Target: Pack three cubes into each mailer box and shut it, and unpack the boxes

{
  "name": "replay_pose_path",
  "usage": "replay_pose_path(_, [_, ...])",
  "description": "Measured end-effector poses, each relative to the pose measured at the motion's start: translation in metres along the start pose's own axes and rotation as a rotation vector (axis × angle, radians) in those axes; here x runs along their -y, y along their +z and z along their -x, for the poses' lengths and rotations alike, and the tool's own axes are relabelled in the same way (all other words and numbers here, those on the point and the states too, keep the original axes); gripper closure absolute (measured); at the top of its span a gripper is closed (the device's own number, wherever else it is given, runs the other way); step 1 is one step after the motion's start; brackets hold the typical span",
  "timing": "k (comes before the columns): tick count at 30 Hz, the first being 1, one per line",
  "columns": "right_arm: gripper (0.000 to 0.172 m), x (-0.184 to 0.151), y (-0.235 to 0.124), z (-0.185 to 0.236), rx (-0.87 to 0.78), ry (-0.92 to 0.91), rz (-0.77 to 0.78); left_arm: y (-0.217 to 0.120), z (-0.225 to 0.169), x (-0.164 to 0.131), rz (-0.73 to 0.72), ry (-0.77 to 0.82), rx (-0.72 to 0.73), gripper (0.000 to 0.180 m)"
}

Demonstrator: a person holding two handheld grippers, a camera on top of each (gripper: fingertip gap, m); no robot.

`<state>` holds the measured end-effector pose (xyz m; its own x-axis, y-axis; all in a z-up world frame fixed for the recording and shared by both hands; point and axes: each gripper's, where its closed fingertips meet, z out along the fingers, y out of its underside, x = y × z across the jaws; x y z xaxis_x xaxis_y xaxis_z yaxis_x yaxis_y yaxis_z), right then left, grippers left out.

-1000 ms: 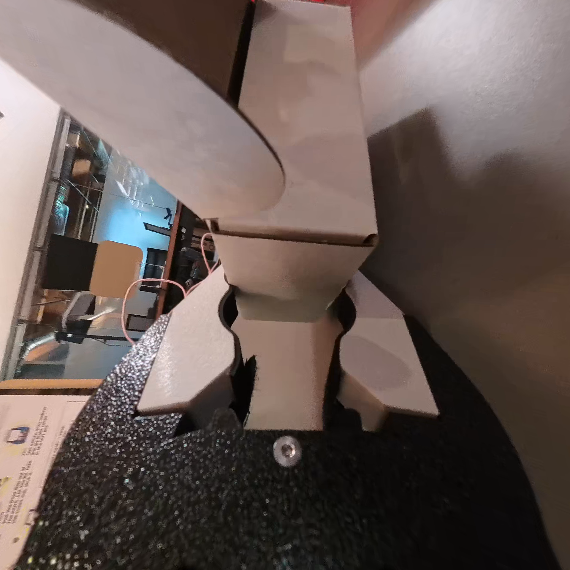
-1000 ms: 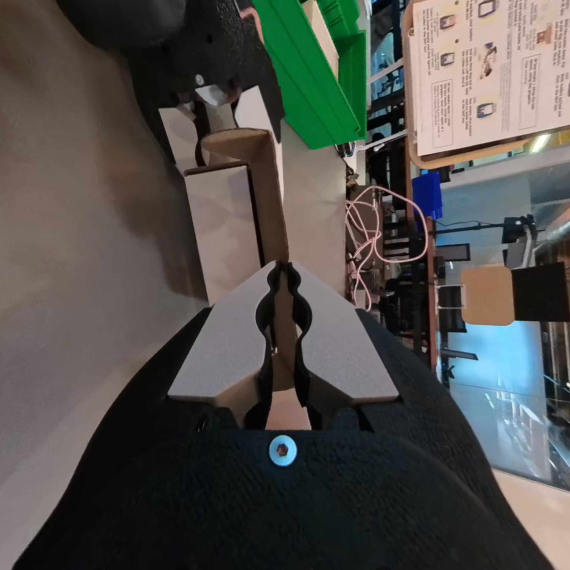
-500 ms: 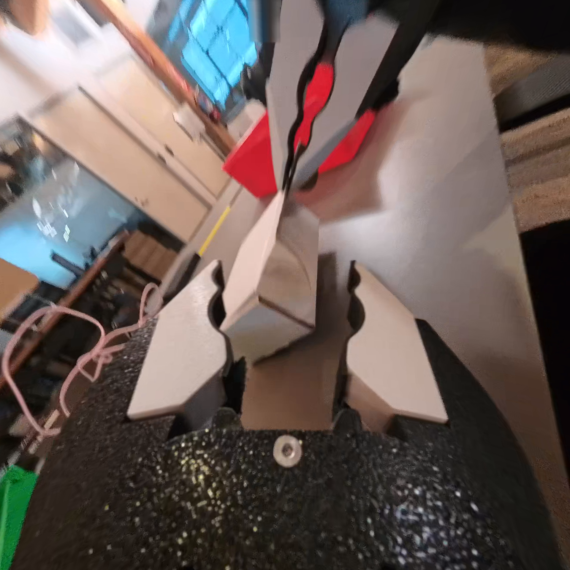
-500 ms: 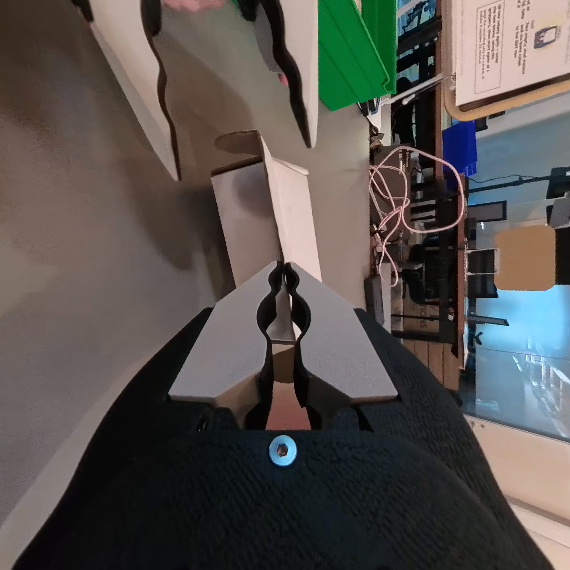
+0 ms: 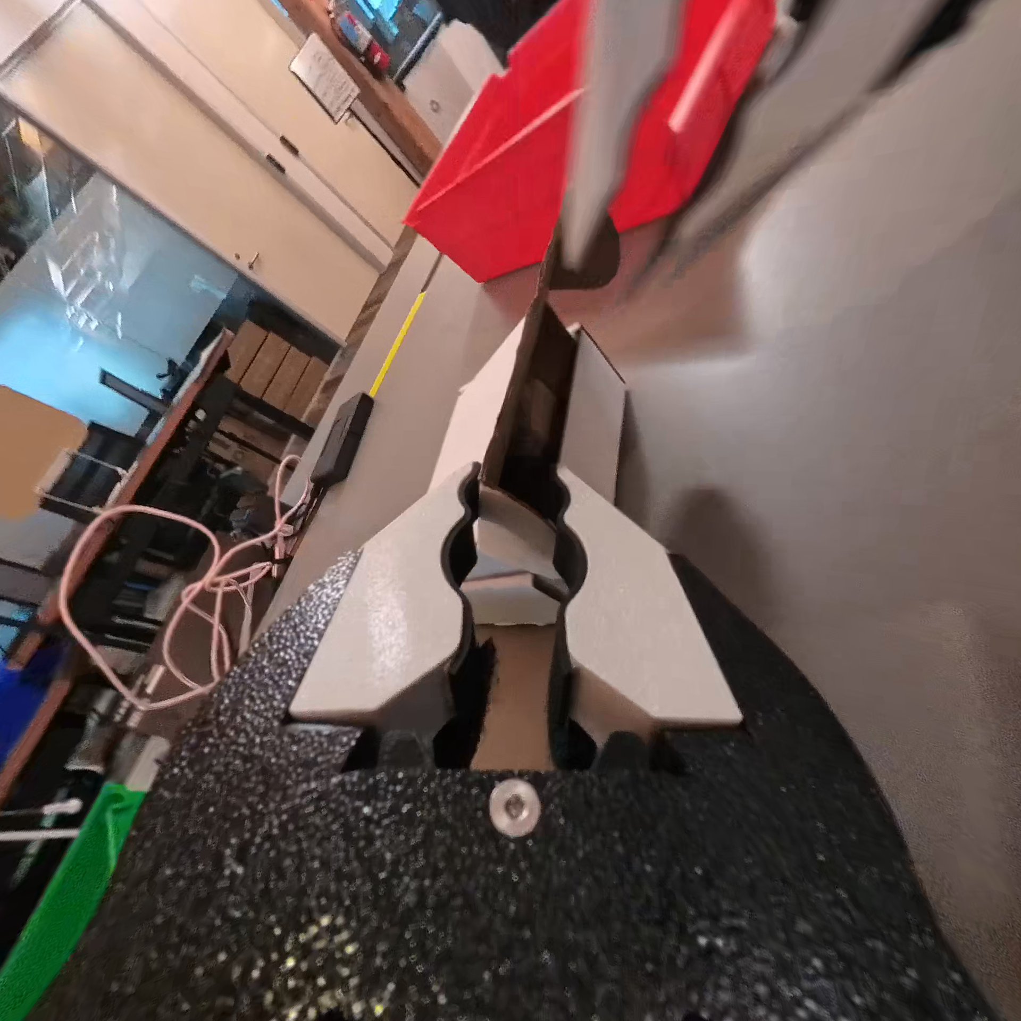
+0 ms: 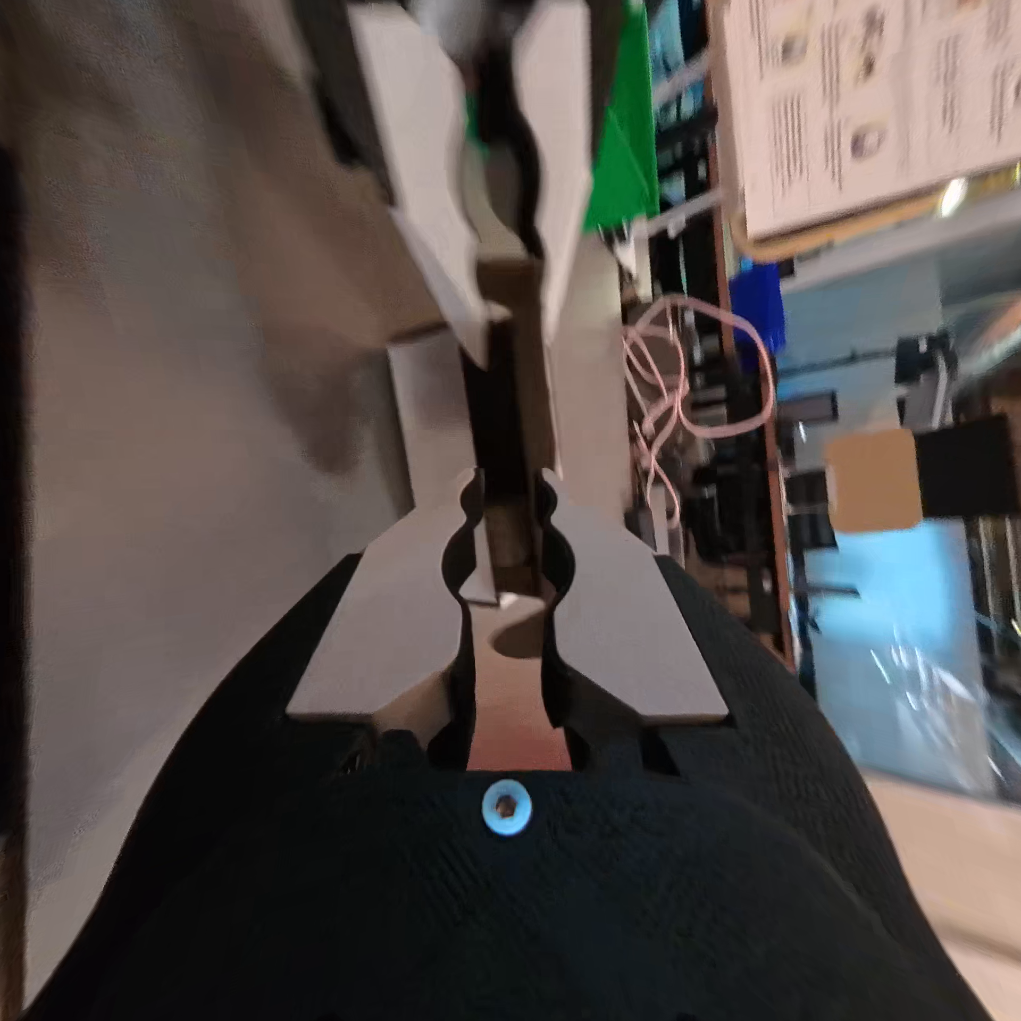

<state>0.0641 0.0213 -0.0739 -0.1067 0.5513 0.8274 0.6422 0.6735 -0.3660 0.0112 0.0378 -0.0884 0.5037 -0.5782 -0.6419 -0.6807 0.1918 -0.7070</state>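
A white mailer box (image 5: 594, 403) lay partly open on the grey table (image 5: 829, 442). The left tool (image 5: 516, 486) pinched one end flap; the right tool (image 6: 511, 475), slightly spread, straddled the opposite end.

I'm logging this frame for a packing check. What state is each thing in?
Mailer box: lid ajar, dark gap showing inside.
Left gripper: fingers partly closed around the box's end flap.
Right gripper: fingers slightly apart at the box's other end; grip unclear, blurred.
Red bin: contents hidden.
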Motion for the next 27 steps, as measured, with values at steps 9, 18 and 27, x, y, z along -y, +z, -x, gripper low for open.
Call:
replay_pose_path(9, [0.124,-0.02,0.044,0.03,0.033,0.009,0.011,0.002,0.03,0.014,0.0,-0.216,-0.038,0.16])
replay_pose_path(18, [0.157,-0.046,0.066,0.031,0.074,0.027,0.114,0.007,0.088,0.023,-0.031,-0.457,-0.035,0.16])
replay_pose_path(27, [0.163,-0.046,0.063,0.03,0.084,0.026,0.097,0.065,0.16,-0.044,0.207,-0.489,0.137,0.16])
